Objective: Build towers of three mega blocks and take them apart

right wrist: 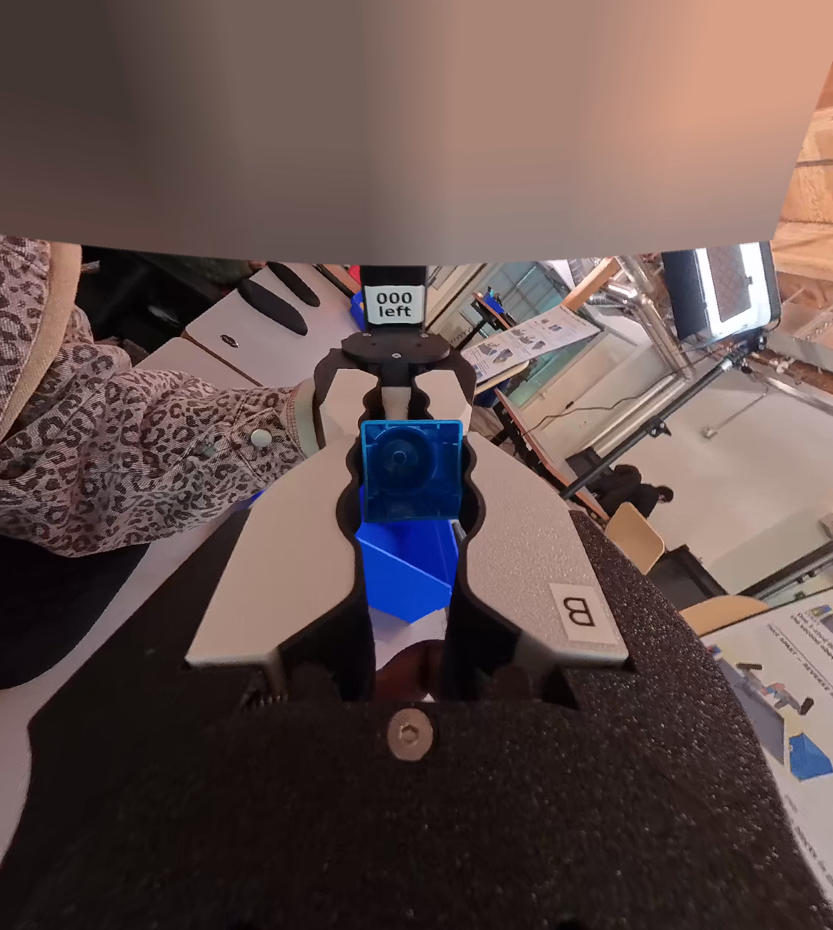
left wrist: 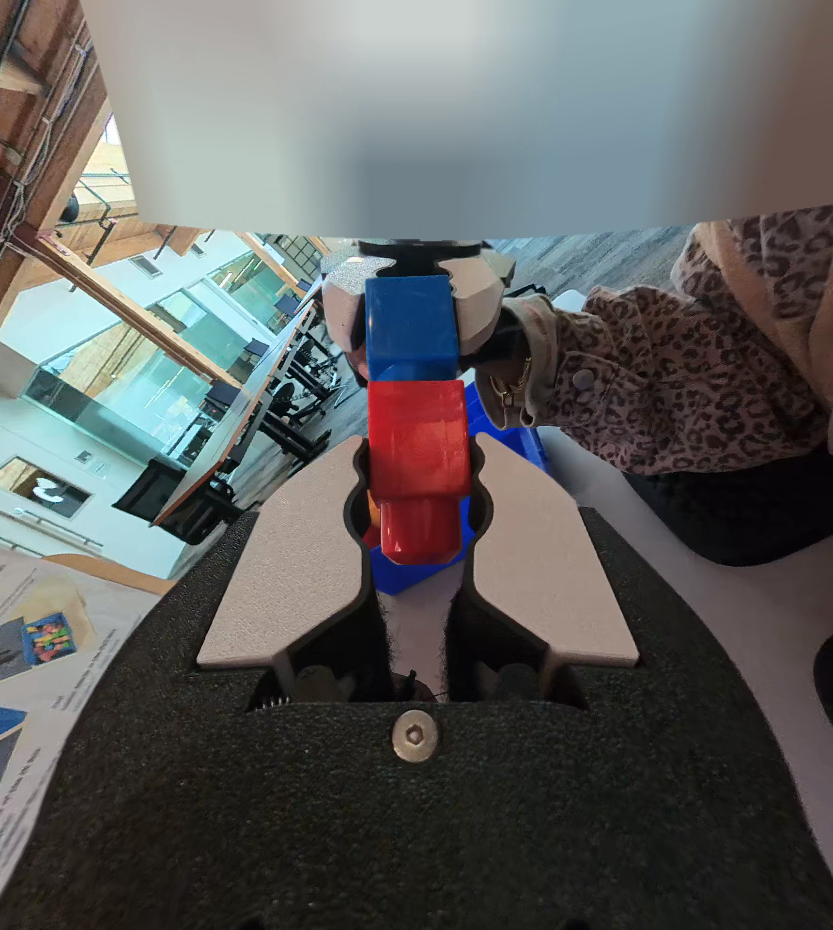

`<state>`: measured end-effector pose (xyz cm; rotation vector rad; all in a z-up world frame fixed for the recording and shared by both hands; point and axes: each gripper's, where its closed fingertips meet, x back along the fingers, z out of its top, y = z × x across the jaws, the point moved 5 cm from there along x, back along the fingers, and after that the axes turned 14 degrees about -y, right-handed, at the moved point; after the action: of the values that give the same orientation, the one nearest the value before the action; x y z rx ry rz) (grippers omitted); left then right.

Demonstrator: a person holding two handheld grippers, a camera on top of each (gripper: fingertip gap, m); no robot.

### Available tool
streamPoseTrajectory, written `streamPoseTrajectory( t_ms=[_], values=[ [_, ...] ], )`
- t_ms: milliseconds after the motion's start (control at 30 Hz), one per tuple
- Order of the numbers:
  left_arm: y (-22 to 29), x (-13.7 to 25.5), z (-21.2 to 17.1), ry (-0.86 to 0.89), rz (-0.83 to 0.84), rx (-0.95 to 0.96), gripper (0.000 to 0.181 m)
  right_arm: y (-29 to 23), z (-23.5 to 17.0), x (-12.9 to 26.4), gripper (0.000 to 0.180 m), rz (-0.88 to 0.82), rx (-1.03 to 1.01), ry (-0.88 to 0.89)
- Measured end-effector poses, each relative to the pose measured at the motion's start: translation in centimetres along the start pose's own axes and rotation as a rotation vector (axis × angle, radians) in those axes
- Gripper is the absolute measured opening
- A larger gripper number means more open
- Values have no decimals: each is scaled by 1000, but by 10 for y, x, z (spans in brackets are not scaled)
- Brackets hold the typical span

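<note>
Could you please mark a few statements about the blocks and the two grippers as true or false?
1. The left gripper is shut on the red block. True.
2. The right gripper is open and empty. False: it is shut on the blue block.
3. The red and blue blocks lie end to end between the grippers. True.
4. A green bin sits below the blocks. False: the bin is blue.

red block (left wrist: pixel 417 438) | joined end-to-end with blue block (left wrist: pixel 410 322) | held aloft
</note>
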<state>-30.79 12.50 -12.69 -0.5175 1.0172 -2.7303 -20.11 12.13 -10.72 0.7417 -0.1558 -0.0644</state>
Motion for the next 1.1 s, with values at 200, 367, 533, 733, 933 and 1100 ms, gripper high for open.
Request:
streamPoseTrajectory(
  t_ms=[200,367,533,733,933,1100],
  values=[
    [1,-2,-8,-68,-36,48,36,-4,-5,-3,36,-23,84,-91],
    [1,0,-5,-78,2,-1,35,-3,-6,-6,36,-5,49,-74],
    [-1,1,-3,-58,32,-5,35,0,-8,-8,36,-11,26,-35],
    [-2,4,0,-28,43,4,35,2,-9,-10,36,3,-9,15],
    [4,8,24,145,-7,-4,36,-6,-38,-37,36,46,36,-166],
    [1,28,28,119,77,11,38,-7,-30,-55,36,91,-57,-17]
  ],
)
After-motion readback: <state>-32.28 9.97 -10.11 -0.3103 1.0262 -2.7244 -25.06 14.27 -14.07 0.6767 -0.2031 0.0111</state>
